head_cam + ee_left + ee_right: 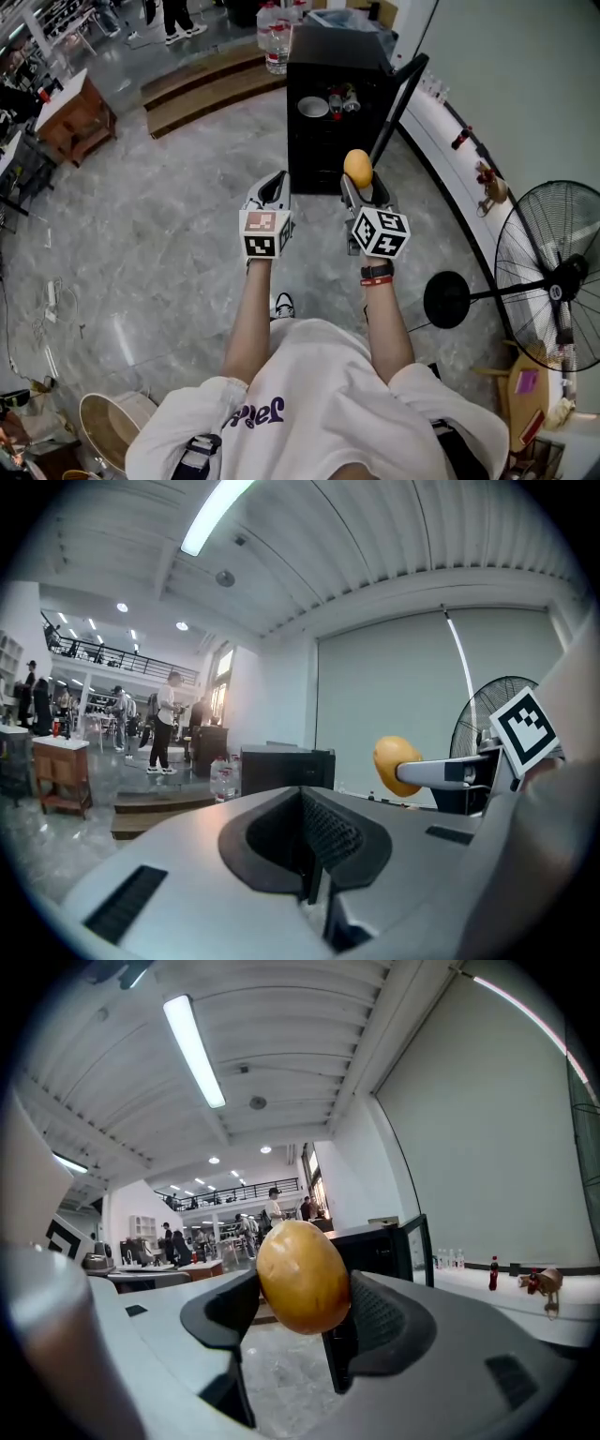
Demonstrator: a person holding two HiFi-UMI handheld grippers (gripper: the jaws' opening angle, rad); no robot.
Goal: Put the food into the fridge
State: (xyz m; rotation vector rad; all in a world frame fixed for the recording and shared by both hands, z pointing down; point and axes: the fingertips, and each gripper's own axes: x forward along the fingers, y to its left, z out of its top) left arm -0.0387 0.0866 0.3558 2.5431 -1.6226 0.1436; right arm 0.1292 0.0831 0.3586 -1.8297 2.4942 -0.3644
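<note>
A yellow-orange oval piece of food [357,169] sits between the pads of my right gripper [359,185], which is shut on it and held about level. In the right gripper view the food [302,1277] fills the gap of the right gripper [292,1321]. Straight ahead on the floor stands a small black fridge [323,141] with its door [398,103] swung open to the right. A white bowl [313,107] and small items lie on its shelf. My left gripper [275,190] hovers beside the right one; the left gripper [307,850] is shut and holds nothing.
A black standing fan [553,281] is at the right. A white ledge [441,122] runs along the wall beside the fridge. Water bottles [275,37] and wooden steps [202,89] lie behind the fridge, and a wooden table [70,117] at far left. People stand in the background.
</note>
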